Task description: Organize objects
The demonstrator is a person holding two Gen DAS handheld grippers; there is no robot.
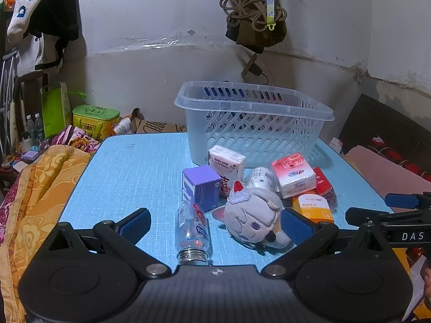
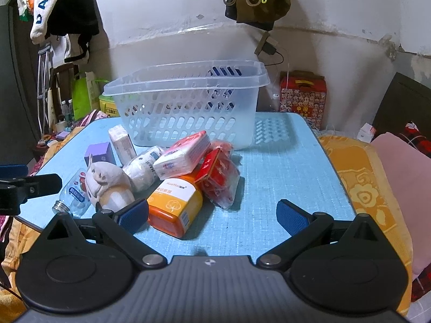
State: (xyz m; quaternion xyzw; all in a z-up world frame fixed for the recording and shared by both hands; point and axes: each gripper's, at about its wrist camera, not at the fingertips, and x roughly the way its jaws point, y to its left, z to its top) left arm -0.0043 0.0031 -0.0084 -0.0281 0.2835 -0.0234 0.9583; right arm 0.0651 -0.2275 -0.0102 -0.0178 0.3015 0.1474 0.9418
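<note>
A clear plastic basket (image 1: pixel 253 118) (image 2: pixel 188 107) stands empty at the back of the blue table (image 1: pixel 129 177) (image 2: pixel 282 172). In front of it lies a pile: a plush toy (image 1: pixel 253 218) (image 2: pixel 107 185), a clear bottle (image 1: pixel 192 231) (image 2: pixel 74 196) on its side, a purple box (image 1: pixel 202 185) (image 2: pixel 101 152), tissue packs (image 1: pixel 293 175) (image 2: pixel 186 154), an orange box (image 1: pixel 315 207) (image 2: pixel 175 204), a red packet (image 2: pixel 218 177) and a white roll (image 2: pixel 142 169). My left gripper (image 1: pixel 215 226) is open and empty around the bottle and plush. My right gripper (image 2: pixel 212 215) is open and empty by the orange box.
An orange patterned blanket (image 1: pixel 35 193) (image 2: pixel 361 177) lies on both sides of the table. A red gift box (image 2: pixel 303 95) stands behind the table at right. Bags and a green tin (image 1: pixel 94 118) sit at back left. Clothes hang on the wall.
</note>
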